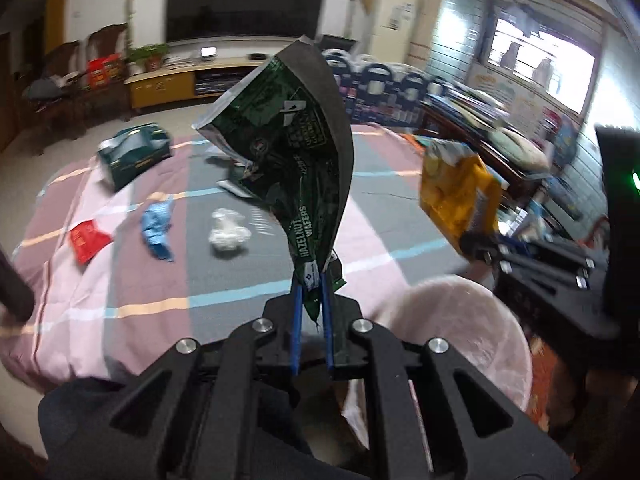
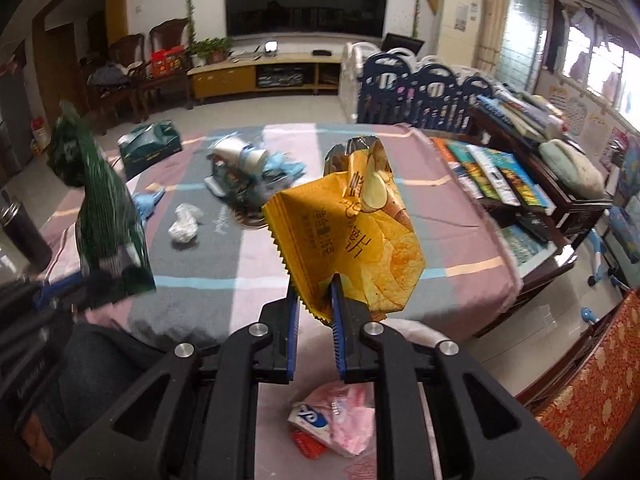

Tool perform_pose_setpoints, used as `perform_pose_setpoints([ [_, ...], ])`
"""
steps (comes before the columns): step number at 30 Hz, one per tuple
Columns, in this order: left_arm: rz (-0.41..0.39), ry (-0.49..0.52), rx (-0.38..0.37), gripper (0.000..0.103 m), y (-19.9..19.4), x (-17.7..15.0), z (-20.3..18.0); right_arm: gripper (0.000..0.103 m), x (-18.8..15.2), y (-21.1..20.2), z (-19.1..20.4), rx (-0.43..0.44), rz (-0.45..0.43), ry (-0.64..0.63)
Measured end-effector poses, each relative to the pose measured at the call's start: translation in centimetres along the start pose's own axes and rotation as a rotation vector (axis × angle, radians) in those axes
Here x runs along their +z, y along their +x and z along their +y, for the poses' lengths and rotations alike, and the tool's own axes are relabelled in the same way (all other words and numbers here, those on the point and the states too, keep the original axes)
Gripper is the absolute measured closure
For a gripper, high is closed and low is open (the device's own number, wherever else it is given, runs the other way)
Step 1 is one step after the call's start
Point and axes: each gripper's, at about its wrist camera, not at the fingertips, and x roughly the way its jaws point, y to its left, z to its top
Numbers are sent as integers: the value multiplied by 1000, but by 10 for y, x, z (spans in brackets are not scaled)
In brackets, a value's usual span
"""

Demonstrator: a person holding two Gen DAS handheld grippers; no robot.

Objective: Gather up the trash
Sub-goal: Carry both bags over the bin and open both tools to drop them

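My left gripper [image 1: 314, 280] is shut on a dark green hazelnut wafer bag [image 1: 292, 152] and holds it upright above the table's near edge. My right gripper [image 2: 316, 292] is shut on a yellow chip bag [image 2: 360, 236], also held up in the air. Each bag shows in the other view: the yellow chip bag [image 1: 456, 192] at the right, the green bag [image 2: 108, 220] at the left. A bin lined with a pink bag [image 1: 460, 332] sits below, right of the left gripper; in the right wrist view its liner [image 2: 344, 420] holds wrappers.
The table with a striped pink and grey cloth [image 1: 120, 280] carries a crumpled white plastic [image 1: 228, 232], a blue wrapper [image 1: 158, 228], a red packet [image 1: 86, 240], a green box [image 1: 136, 152] and a pile of wrappers [image 2: 248, 164]. A dark bottle [image 2: 24, 232] stands at the left. Books [image 2: 488, 172] lie on a bench at the right.
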Motion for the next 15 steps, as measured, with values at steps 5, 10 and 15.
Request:
perform_pose_setpoints([
  [5,74,95,-156,93,9,-8,-26,88,4,-21,-42,-61,-27,73],
  [10,149,207,-228,93,21,-20,-50,88,-11,-36,-63,-121,-12,60],
  [15,257,280,-264,93,42,-39,-71,88,-49,-32,-65,-114,92,20],
])
